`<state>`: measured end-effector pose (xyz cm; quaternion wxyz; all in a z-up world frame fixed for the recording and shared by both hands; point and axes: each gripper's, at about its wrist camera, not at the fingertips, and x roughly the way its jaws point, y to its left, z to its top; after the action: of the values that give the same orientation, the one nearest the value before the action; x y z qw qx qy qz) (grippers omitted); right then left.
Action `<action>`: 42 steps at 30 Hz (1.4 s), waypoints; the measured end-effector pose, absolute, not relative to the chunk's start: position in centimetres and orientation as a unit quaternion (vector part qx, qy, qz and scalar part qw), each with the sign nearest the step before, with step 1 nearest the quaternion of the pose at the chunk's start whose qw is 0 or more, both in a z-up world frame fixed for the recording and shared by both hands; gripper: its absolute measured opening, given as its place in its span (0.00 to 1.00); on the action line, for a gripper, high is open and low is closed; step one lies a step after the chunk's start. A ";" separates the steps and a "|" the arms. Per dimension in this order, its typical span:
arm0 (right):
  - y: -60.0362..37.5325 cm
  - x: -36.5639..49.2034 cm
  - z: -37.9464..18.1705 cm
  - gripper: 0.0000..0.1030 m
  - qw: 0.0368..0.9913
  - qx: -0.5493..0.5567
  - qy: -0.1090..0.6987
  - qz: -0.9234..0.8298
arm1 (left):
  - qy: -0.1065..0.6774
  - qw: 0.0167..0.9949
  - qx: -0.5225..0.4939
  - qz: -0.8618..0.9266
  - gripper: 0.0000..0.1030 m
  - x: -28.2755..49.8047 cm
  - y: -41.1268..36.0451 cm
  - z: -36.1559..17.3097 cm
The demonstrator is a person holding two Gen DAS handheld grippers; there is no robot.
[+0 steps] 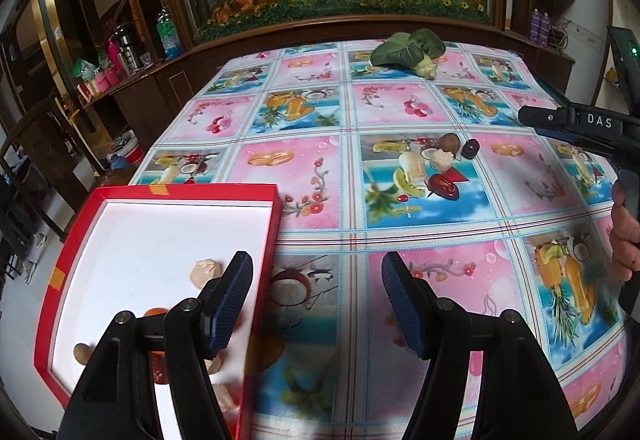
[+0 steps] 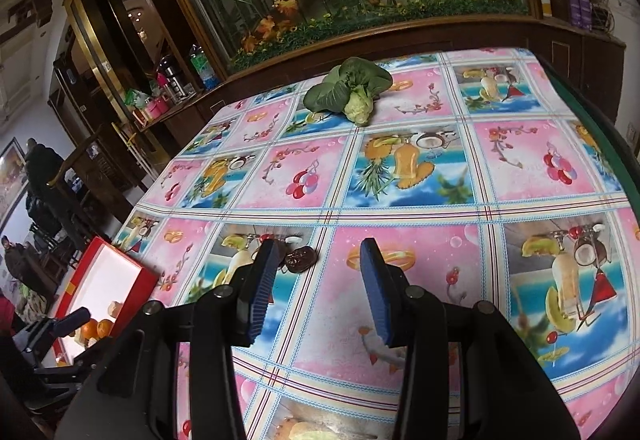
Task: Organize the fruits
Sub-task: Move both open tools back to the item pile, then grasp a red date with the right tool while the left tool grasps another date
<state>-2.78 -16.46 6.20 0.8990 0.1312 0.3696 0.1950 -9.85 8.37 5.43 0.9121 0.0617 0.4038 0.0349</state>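
The left wrist view shows a red tray (image 1: pixel 184 192) with a white floor at the lower left, holding a pale lumpy fruit (image 1: pixel 206 272), an orange and other small pieces. My left gripper (image 1: pixel 317 260) hangs open over the tray's right rim with nothing between its fingers. On the cloth farther off lie a brown round fruit (image 1: pixel 450 144), a dark fruit (image 1: pixel 470 149), a pale piece (image 1: pixel 442 160) and a red date (image 1: pixel 442 188). My right gripper (image 2: pixel 320 246) is open and empty, low over the table. A dark fruit (image 2: pixel 300 259) lies just beyond its left finger.
A bok choy (image 1: pixel 408 50) (image 2: pixel 352 92) lies near the table's far edge. The table has a busy fruit-print cloth (image 2: pixel 400 176). A wooden cabinet with a plant display stands behind it. A hand (image 1: pixel 624 232) holds the right gripper's handle. People (image 2: pixel 40 168) are at the far left.
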 end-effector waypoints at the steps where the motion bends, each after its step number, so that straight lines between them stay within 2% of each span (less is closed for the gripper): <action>1: -16.6 -2.5 6.0 0.43 0.894 0.135 0.377 0.200 | 0.405 0.912 0.063 0.033 0.65 -9.7 8.2 5.3; 11: -16.1 -1.5 5.0 0.43 0.874 0.147 0.407 0.223 | 0.425 0.903 0.059 -0.008 0.65 -7.9 5.5 4.7; 26: -9.7 0.2 2.1 0.43 0.878 0.023 0.436 0.196 | 0.434 0.900 0.031 -0.016 0.65 -8.1 6.2 4.6; 29: -9.0 0.3 2.1 0.39 0.885 -0.001 0.427 0.186 | 0.438 0.899 0.026 -0.021 0.65 -7.7 6.3 4.7; 31: -8.7 0.3 2.0 0.27 0.889 -0.025 0.423 0.174 | 0.439 0.898 0.022 -0.023 0.65 -7.5 6.3 4.7; 36: -9.2 0.6 2.1 0.26 0.887 -0.028 0.425 0.177 | 0.444 0.895 0.027 -0.031 0.65 -6.6 5.2 4.8; 42: -13.0 1.2 4.2 0.27 0.891 0.053 0.418 0.170 | 0.455 0.889 0.033 -0.043 0.65 -4.4 2.5 3.9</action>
<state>1.24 -13.04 4.17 0.8909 0.0525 0.4180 0.1697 -4.36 2.53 3.94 0.8889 0.0332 0.4550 -0.0425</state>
